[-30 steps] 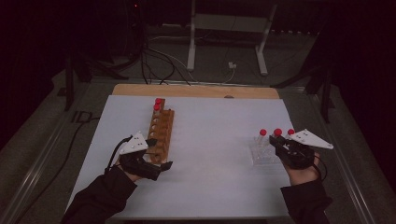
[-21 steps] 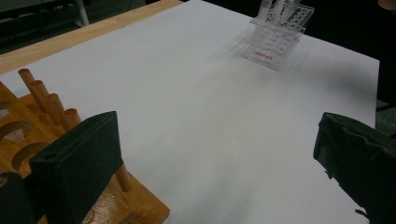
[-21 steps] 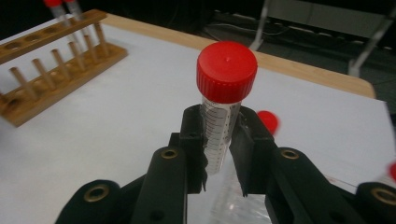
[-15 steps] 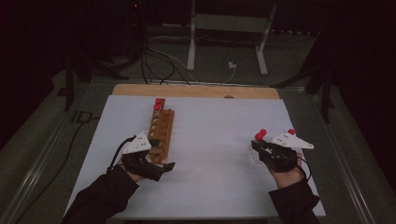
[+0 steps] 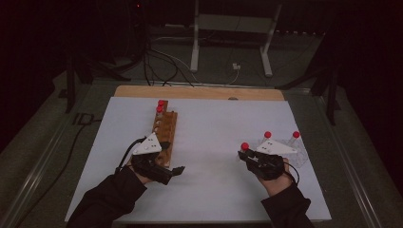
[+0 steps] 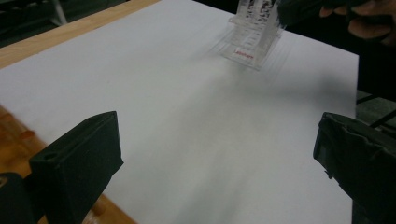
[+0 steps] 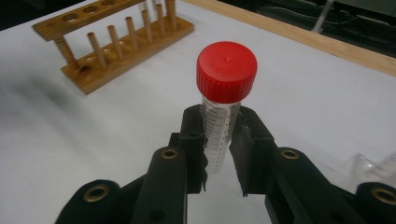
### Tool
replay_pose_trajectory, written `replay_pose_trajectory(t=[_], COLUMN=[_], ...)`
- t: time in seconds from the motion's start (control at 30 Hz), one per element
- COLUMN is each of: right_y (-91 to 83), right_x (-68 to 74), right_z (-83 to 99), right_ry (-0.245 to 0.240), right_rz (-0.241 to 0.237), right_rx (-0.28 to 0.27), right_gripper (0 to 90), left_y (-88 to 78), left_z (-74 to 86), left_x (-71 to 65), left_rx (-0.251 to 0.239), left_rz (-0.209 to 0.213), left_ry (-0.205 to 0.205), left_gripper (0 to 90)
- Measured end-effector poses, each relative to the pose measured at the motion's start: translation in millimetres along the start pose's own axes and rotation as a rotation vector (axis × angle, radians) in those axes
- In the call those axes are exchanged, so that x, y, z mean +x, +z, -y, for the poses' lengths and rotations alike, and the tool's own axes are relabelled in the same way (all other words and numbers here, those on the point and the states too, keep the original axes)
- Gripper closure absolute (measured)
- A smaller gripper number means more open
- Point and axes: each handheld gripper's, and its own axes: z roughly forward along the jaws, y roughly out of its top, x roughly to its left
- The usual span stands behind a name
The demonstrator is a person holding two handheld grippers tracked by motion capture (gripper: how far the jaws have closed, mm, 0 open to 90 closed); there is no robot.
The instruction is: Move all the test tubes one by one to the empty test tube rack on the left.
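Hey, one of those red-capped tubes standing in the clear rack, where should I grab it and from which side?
Grip the clear tube wall just under the red cap, coming from above: the tubes stand upright in the clear rack, so only their tops are exposed.

A lab: wooden tube rack [image 5: 164,132], capped tube [image 7: 223,100], cabled floor.
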Motion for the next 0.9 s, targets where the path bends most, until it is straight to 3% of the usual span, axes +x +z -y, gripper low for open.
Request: replay_pose_trajectory(t=[0.9], right_y=[13.9], right_x=[35.3], right_z=[2.3], right_ry=[-0.063], right_rz=[-0.123], right_rx=[0.035], right_gripper=[74.3], left_y=[29.8], left_z=[-35.0], left_x=[-18.6], left_rx=[0.000], left_rz=[0.114], left_ry=[0.067], left_gripper=[3.7])
